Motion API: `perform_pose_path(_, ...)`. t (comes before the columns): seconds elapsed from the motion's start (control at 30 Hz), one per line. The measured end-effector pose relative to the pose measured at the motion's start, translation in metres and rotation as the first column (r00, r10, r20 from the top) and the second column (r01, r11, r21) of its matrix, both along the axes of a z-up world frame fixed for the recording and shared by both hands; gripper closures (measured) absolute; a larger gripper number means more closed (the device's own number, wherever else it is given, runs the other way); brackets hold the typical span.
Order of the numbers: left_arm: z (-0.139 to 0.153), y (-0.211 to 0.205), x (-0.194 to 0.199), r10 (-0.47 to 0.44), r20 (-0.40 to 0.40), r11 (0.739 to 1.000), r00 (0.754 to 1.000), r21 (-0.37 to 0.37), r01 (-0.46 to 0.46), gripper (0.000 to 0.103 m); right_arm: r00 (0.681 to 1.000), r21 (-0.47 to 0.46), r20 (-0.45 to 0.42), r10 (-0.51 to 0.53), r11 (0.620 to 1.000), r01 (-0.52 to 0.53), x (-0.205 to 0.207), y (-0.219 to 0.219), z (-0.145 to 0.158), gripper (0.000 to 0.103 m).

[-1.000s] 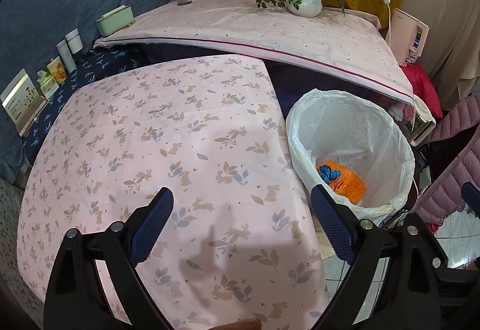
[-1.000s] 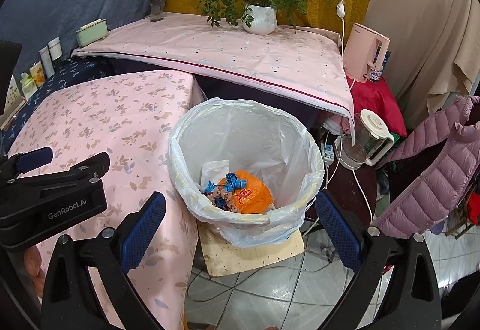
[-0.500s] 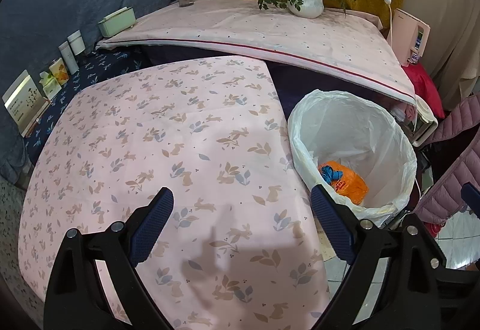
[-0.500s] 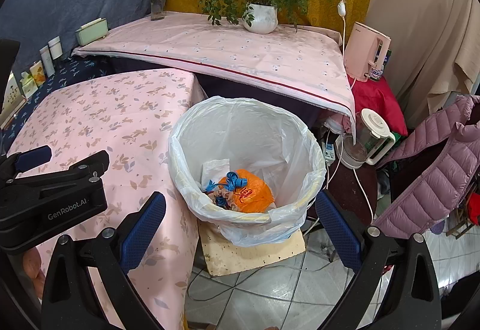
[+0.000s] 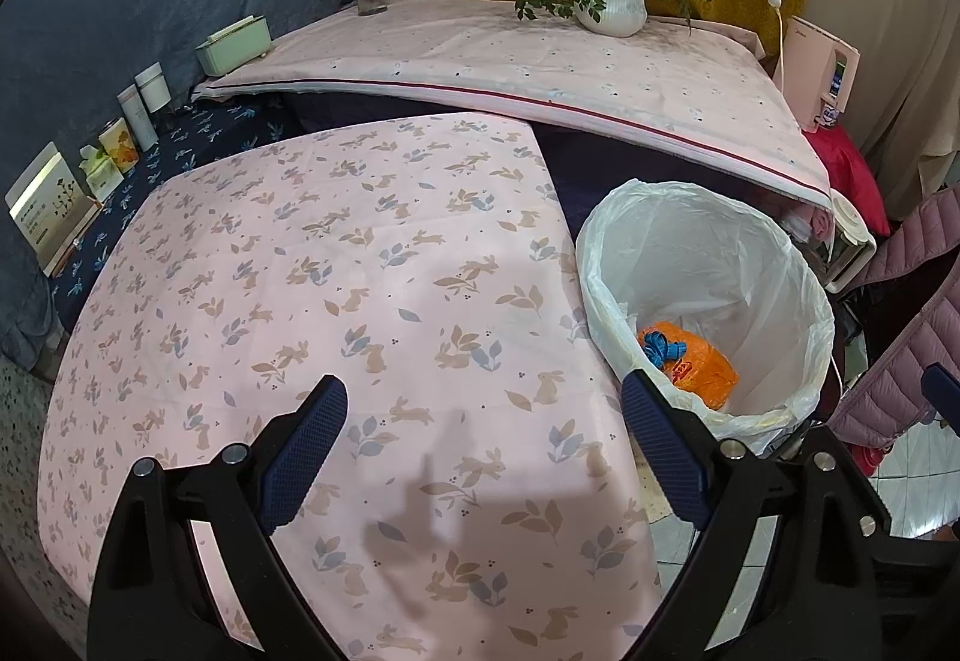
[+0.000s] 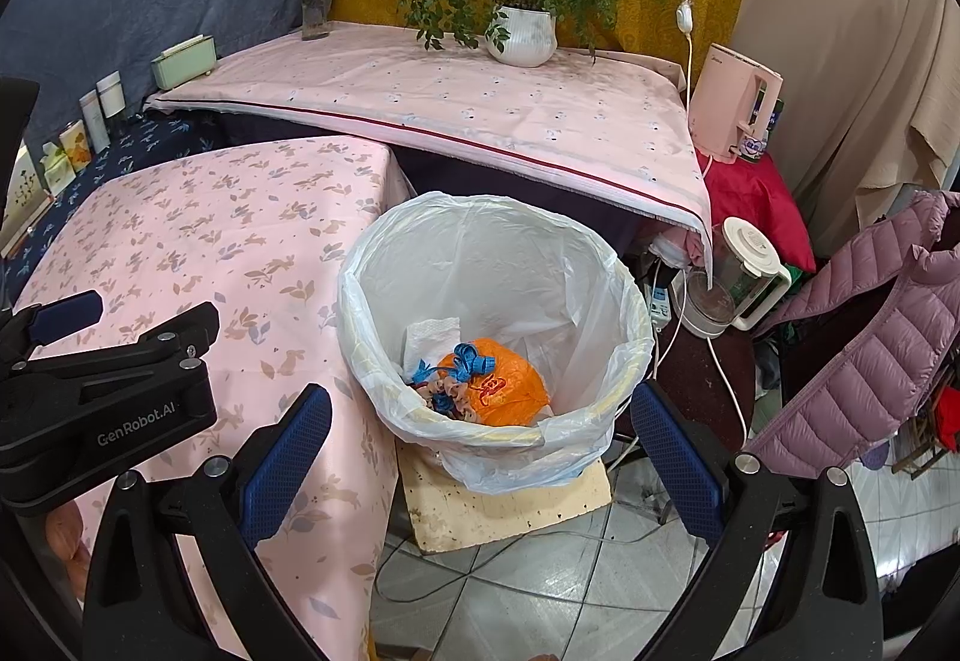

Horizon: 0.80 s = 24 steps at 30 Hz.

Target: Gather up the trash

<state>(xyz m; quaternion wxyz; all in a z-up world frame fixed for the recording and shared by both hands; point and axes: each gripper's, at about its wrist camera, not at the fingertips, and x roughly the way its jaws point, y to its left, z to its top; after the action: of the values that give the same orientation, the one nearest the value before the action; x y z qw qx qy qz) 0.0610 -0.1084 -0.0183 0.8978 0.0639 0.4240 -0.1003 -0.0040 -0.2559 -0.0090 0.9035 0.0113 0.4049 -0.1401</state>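
Left wrist view showed the left gripper (image 5: 483, 448) held above the table (image 5: 336, 301), its jaws spread wide with nothing between them. The table wore a pink cloth printed with rabbits and leaves, and the gripper's shadow fell across the near part of it. Just past the table's right edge stood the bin (image 5: 804, 301), lined with a white bag. Down inside lay an orange bag (image 5: 699, 367) with a blue ribbon (image 5: 660, 347) on top.

In the right wrist view the right gripper (image 6: 480, 445) hung over the bin (image 6: 360, 301), its jaws likewise wide apart and holding nothing. The orange bag (image 6: 504, 391) sat at the bottom, the blue ribbon (image 6: 471, 361) on it, and a white tissue (image 6: 429, 334) lay against the liner just behind. The bin rested on a pale slab (image 6: 510, 505) on the tiled floor, touching the side of the table (image 6: 210, 223). The left gripper's body (image 6: 102, 397) showed at the left edge, over the cloth.

Behind, a second table (image 6: 480, 102) carried a plant (image 6: 519, 33) in a white pot, a vase (image 6: 315, 9) and a green box (image 6: 183, 60). A pink kettle (image 6: 735, 111) stood at the right, and a mauve jacket (image 6: 870, 331) hung beside the bin.
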Motion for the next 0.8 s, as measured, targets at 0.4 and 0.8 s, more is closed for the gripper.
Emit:
perform_pose_path(0.4, -0.0001, 0.0004, 0.0000, 0.001, 0.000, 1.000, 1.000, 0.000, -0.001, 0.015, 1.000, 0.000, 0.000, 0.002, 1.000, -0.002, -0.0001, 0.0008, -0.0001, 0.007)
perform_pose_path(0.8, -0.0005, 0.0004, 0.0008, -0.014, -0.009, 1.000, 1.000, -0.012, 0.014, 0.015, 1.000, -0.001, -0.001, 0.001, 1.000, -0.001, 0.0000, 0.0007, 0.0002, 0.007)
